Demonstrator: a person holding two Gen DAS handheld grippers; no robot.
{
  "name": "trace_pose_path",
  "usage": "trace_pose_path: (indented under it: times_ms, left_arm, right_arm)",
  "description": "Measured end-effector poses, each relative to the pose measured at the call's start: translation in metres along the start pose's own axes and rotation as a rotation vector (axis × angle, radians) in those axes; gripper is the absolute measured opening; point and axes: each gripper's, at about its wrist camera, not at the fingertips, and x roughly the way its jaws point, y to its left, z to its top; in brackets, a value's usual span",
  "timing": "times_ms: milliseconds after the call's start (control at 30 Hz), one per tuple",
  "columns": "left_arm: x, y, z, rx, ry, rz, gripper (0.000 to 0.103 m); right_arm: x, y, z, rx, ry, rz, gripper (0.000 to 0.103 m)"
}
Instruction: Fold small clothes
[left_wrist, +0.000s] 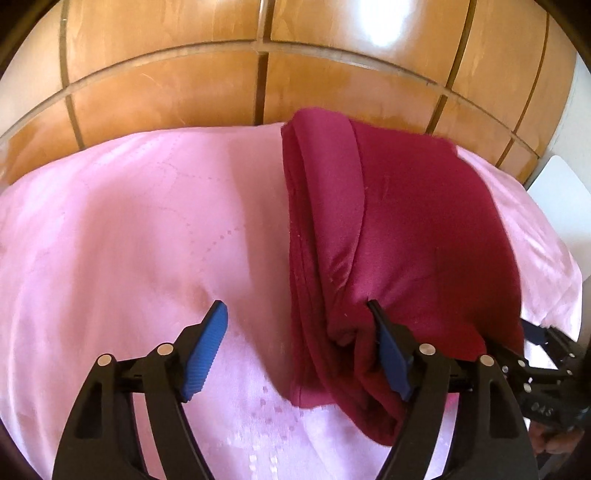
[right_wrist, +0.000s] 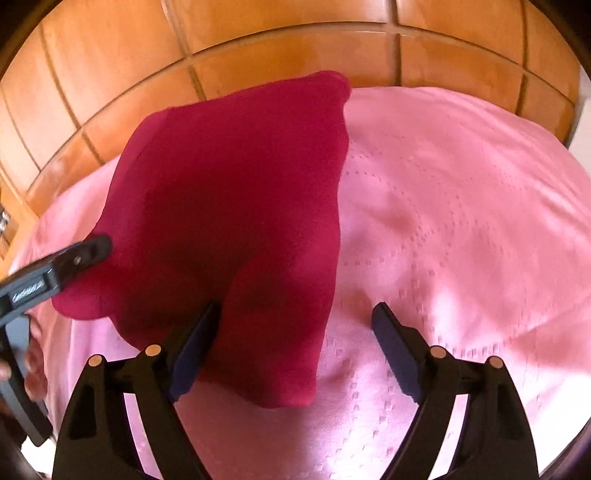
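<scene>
Maroon garment (left_wrist: 399, 229) on pink sheet (left_wrist: 129, 229), between both spread hand-held grippers, left (left_wrist: 297, 310), right (right_wrist: 297, 310).

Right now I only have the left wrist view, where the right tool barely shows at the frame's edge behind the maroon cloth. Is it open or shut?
Observer: The right tool is open, with nothing clamped between its fingers.
Operator: Where are those fingers relative to the cloth?
Observer: Its left finger overlaps the near part of the maroon cloth. Its right finger is over bare pink bedspread.
Operator: Is the cloth's right side tidy?
Observer: That edge runs fairly straight, with no loose flap visible.
</scene>
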Motion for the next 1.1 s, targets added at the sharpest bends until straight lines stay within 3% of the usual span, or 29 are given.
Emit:
trace_pose_path:
  times_ms: [300, 600, 933, 1100]
  left_arm:
    - [-0.054, -0.008, -0.017, -0.002, -0.109, 0.059, 0.076]
    - [-0.089, -0.013, -0.030, -0.010, -0.192, 0.100, 0.085]
    - [-0.119, -0.016, -0.046, 0.004, -0.267, 0.148, 0.098]
    - [-0.128, -0.020, -0.054, 0.020, -0.289, 0.167, 0.099]
  right_arm:
    - [-0.038, 0.013, 0.000, -0.012, -0.077, -0.077, 0.090]
    - [-0.072, 0.046, 0.000, -0.017, -0.183, -0.101, 0.100]
    - [-0.095, 0.062, -0.020, 0.012, -0.235, -0.156, 0.100]
    - [-0.103, 0.060, -0.028, 0.031, -0.250, -0.185, 0.100]
